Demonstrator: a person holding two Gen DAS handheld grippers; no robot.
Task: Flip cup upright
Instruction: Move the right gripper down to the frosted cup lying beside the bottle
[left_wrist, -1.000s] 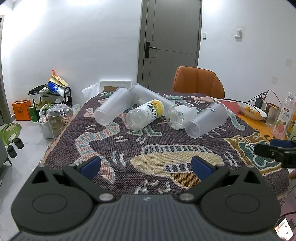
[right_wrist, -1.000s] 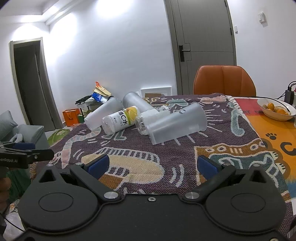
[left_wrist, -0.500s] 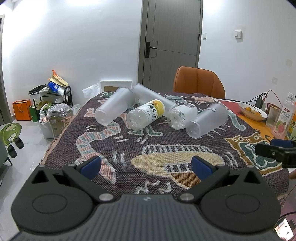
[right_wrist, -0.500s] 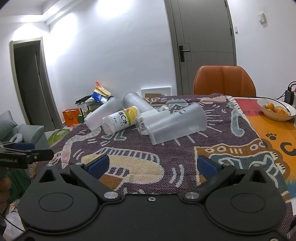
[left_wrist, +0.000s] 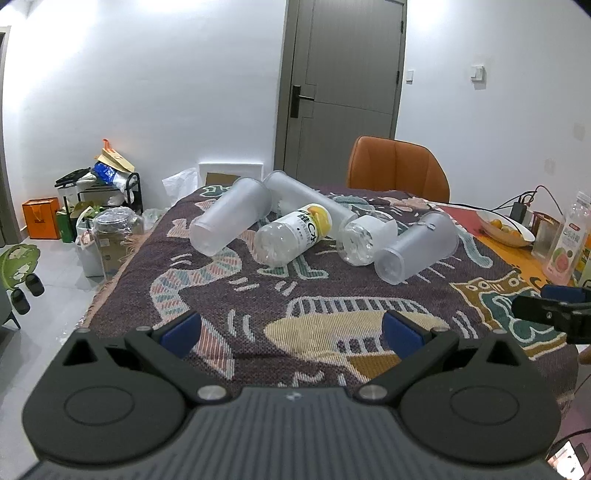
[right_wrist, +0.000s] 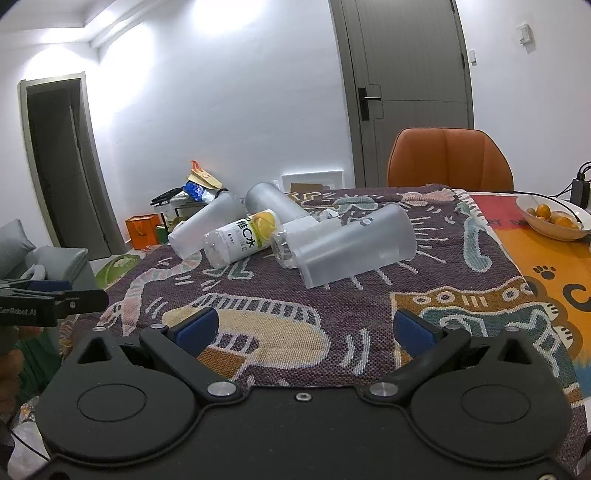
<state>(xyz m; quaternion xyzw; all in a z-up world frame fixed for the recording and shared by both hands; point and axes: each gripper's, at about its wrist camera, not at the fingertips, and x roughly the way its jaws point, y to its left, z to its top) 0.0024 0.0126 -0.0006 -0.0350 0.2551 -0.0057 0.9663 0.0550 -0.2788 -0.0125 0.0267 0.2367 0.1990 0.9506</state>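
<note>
Left gripper (left_wrist: 291, 328): fingers spread wide, nothing between the blue pads (left_wrist: 180, 331), held low over the patterned blanket (left_wrist: 258, 295). Ahead of the left finger, well beyond the tips: a frosted cup (left_wrist: 231, 220) on its side, long axis running from near-left to far-right, closed base toward the fingers, mouth away. Behind it, a second frosted cup (left_wrist: 295, 194), also lying down. Straight ahead: a labelled bottle (left_wrist: 293, 234) on its side, then a clear bottle (left_wrist: 364, 240), touching.

Ahead of the right finger: a third frosted cup (left_wrist: 417, 247), lying flat, base toward the fingers, mouth toward the far right.

Right gripper (right_wrist: 306, 330): fingers equally wide, empty, hovering above the blanket. Directly ahead between the tips, well apart: that same third cup (right_wrist: 356, 245), long axis left to right, mouth at the right, leaning against the clear bottle. Far right: fruit bowl (right_wrist: 554, 219).
</note>
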